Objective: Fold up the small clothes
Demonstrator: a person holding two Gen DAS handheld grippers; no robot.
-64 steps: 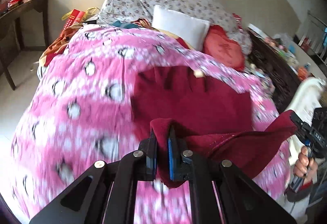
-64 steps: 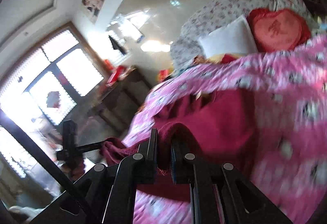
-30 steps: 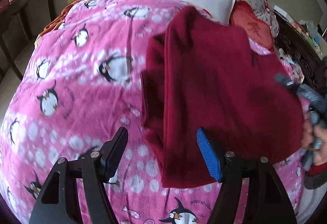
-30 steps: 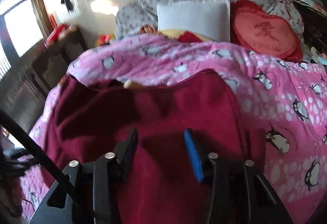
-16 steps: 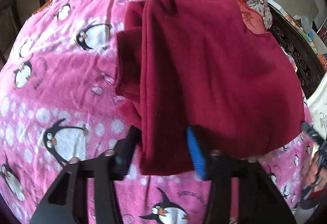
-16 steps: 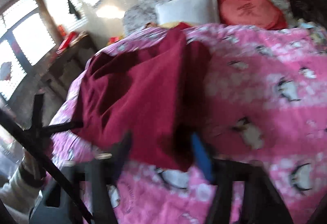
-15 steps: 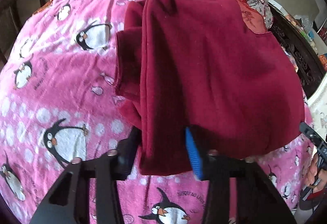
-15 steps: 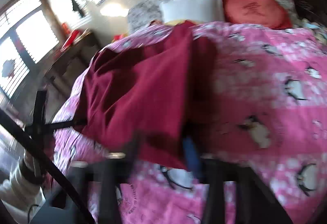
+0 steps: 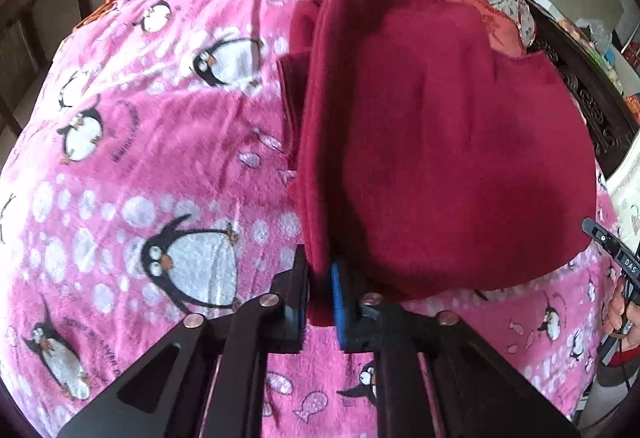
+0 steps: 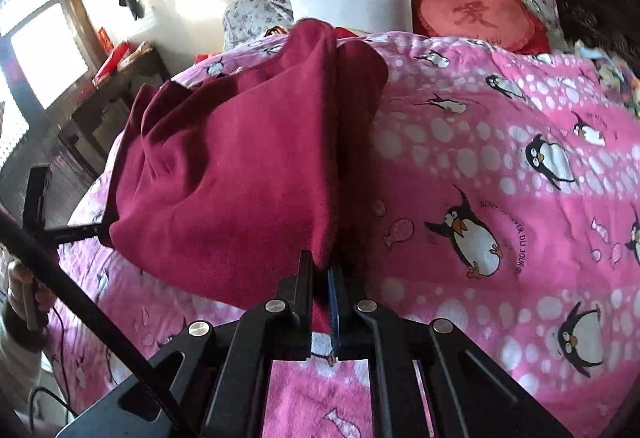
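Both grippers, spread wide above the cloth a second earlier, have since come down onto its near edge. Left gripper [image 9: 318, 288]: jaws closing, with the folded left corner of the dark red garment [image 9: 432, 142] between the blue pads and apparently already pressed. Right gripper [image 10: 320, 290]: jaws pressed together, pinching the garment's [image 10: 236, 166] right-hand fold, a thin band of red cloth visible between the fingers. Garment: lies on the pink penguin blanket [image 9: 152, 142] of the bed, its sides folded inward so that layered edges run away from each camera toward the white pillow [image 10: 360, 4] and the red heart cushion [image 10: 476, 16] at the head of the bed. In the left wrist view, the right hand [image 9: 622, 312] shows at the right margin around its tool handle; in the right wrist view, the left hand [image 10: 24, 288] shows at the left margin, partly blurred.
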